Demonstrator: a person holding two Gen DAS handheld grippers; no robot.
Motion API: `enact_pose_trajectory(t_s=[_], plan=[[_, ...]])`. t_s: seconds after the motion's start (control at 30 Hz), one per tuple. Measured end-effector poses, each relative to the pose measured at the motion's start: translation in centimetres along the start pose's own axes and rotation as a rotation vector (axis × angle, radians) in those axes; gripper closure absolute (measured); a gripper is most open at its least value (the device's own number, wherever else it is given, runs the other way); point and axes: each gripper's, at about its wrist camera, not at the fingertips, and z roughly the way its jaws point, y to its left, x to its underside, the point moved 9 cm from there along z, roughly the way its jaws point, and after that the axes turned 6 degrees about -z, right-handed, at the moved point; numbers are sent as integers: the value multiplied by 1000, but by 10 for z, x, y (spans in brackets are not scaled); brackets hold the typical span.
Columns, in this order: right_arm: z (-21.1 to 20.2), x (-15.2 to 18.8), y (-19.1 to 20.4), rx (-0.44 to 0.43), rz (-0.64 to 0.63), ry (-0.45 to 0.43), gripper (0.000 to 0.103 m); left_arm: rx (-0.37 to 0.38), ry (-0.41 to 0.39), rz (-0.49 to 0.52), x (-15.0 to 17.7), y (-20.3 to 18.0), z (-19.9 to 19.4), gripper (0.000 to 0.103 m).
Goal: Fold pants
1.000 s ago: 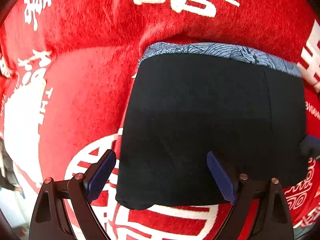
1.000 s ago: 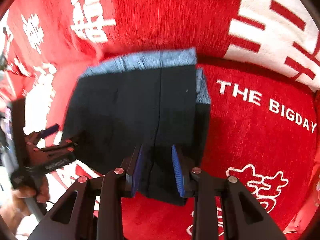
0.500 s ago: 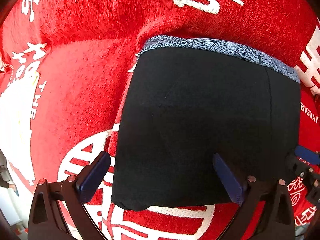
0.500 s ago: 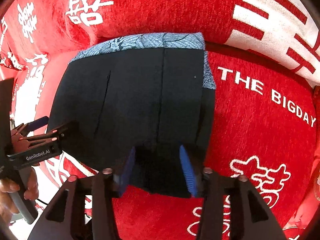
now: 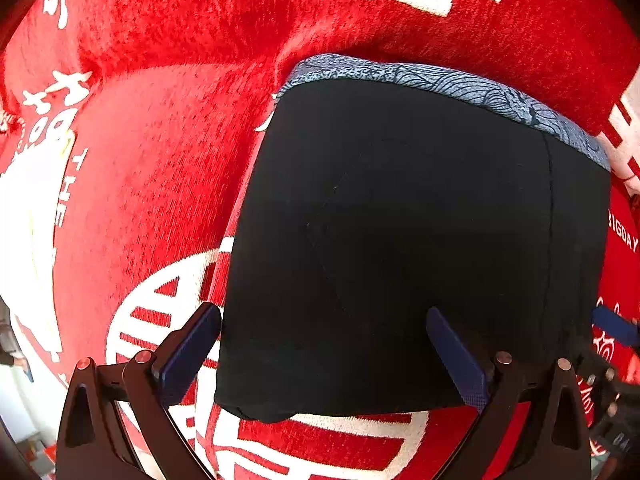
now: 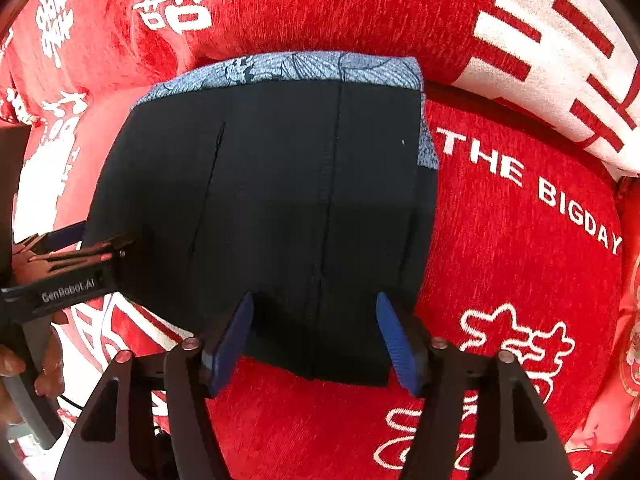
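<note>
Red blanket bears black pants; right gripper fingers straddle their hem.

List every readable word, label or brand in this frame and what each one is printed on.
"THE BIGDAY": white letters on the red blanket.
"GenRobot.AI": on the left gripper body, right wrist view.
"THE": on the blanket's left side, left wrist view.
"BIGDAY", first letter cut off: beside the black pants.
Large white Chinese characters on the blanket: decorative, not transcribed.
</note>
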Motion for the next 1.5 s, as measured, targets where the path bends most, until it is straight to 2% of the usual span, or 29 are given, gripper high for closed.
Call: enact_pose_trajectory(t_s=[0.07, 0.17, 0.27, 0.43, 0.53, 0.63, 0.77, 0.9, 1.03, 1.17, 1.27, 1.37, 1.5], plan=[[0, 5, -2, -11, 46, 2, 29, -23, -9, 4, -1, 2, 1, 0], [-5, 12, -2, 22, 60, 5, 29, -77, -36, 24, 0, 1, -13, 0], [-10, 14, -2, 13, 68, 12, 29, -53, -75, 34, 2, 4, -30, 0], [-22, 4, -18, -9, 91, -6, 29, -2, -46, -14, -1, 31, -34, 0], [-29, -6, -29, -79, 121, -34, 29, -6, -60, -8, -15, 52, -31, 0], [-33, -15, -44, -140, 132, -87, 26, 32, -56, 2, -33, 62, -26, 0], [-21, -13, -68, -231, 206, -77, 24, 85, -20, 41, -51, 57, -9, 0], [-9, -10, -90, -360, 324, -67, 24, 88, -24, 114, -61, 40, 6, 0], [0, -10, -102, -453, 324, -59, 24, 189, 21, 128, -66, 28, 20, 0], [9, -9, -97, -506, 248, -41, 24, 247, 18, 185, -71, 25, 23, 0], [17, -10, -96, -566, 242, -33, 24, 292, 29, 206, -74, 29, 25, 0], [23, -11, -98, -639, 250, -33, 24, 345, 51, 207, -77, 35, 31, 0], [27, -11, -98, -708, 229, -38, 24, 466, 126, 163, -78, 31, 51, 0]])
